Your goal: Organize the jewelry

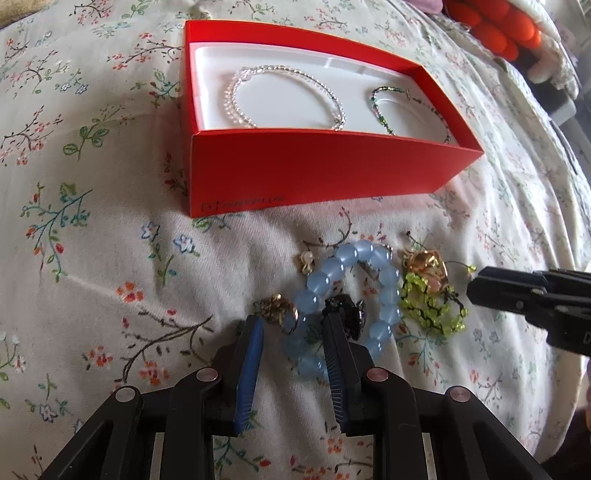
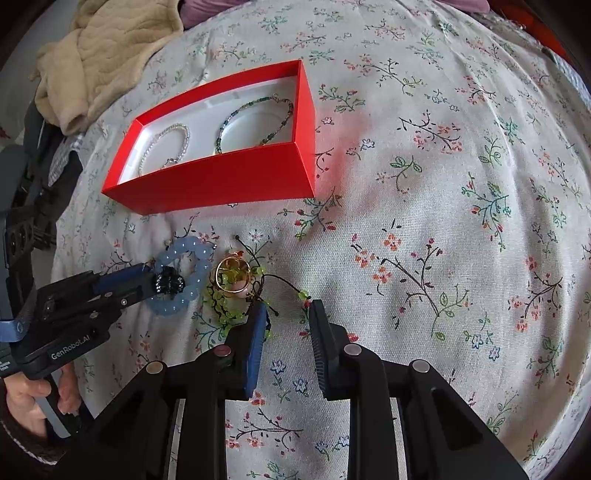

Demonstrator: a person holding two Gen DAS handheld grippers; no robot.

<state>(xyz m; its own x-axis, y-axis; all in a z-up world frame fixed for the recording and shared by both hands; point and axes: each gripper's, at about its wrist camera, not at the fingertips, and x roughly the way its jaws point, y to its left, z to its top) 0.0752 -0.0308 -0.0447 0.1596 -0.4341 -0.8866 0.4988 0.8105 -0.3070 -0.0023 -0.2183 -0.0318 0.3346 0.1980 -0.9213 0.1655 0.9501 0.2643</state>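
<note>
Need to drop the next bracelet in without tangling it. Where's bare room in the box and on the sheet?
In the red box, only the white strip left of the clear bead bracelet is free; the green bead bracelet fills the right end. The floral sheet right of the box is open. Crowded near the blue bead bracelet and yellow-green bracelet.

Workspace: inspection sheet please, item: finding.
Surface: floral bedsheet, wrinkled.
Job's things: red box open, holding a clear bead bracelet and a green bead bracelet. Loose on the sheet: blue bead bracelet, yellow-green bead bracelet, gold ring, dark ornament, two small pieces.
Clutter: beige cloth, orange object.
Grippers: left gripper open, fingers straddling the blue bracelet's near beads; right gripper open beside the yellow-green bracelet.
Cables: nothing seen.
Surroundings: dark gear at the bed's left edge, unclear.
</note>
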